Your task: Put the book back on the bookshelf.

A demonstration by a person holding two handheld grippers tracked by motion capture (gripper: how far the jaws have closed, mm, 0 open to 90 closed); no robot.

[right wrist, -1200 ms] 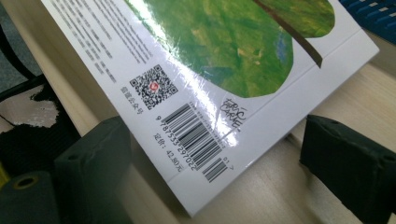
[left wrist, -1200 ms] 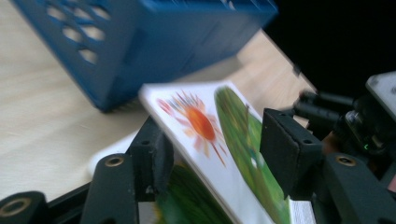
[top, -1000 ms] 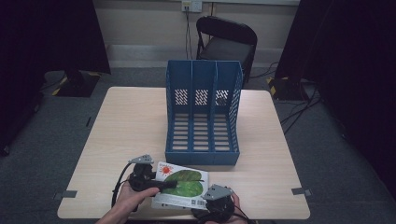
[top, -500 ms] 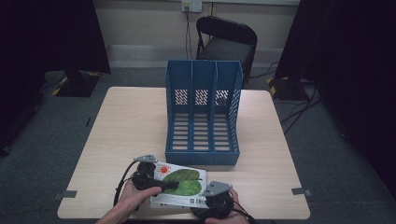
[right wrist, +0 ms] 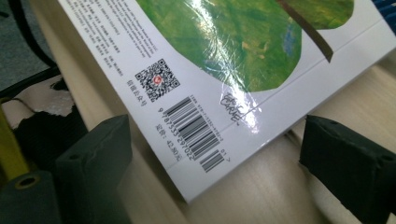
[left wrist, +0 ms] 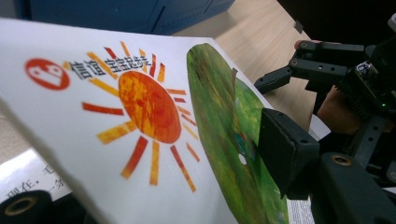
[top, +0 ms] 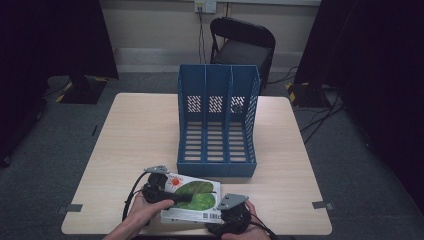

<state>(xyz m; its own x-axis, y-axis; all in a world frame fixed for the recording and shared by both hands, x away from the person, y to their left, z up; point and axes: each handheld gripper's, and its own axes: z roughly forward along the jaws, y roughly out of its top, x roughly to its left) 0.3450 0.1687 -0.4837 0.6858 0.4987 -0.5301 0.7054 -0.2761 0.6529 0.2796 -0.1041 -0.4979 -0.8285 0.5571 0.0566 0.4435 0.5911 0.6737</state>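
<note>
My left claw (top: 186,198) lies across the book (top: 197,192), near table (top: 130,145) edge, left of centre. Its jaws have just been closing on the cover, top pad (left wrist: 285,151) down on the green leaf, lower one under the raised left edge. This tilt likely readies a lift. My right claw (top: 230,212) gapes at the book's near right corner, gripping nothing, probably steadying. Blue rack (top: 217,120) stands beyond, slots facing me.

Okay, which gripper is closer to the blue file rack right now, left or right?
Left, narrowly. The left gripper reaches across the book just in front of the blue file rack. The right gripper sits at the book's near corner, by the table edge.
</note>
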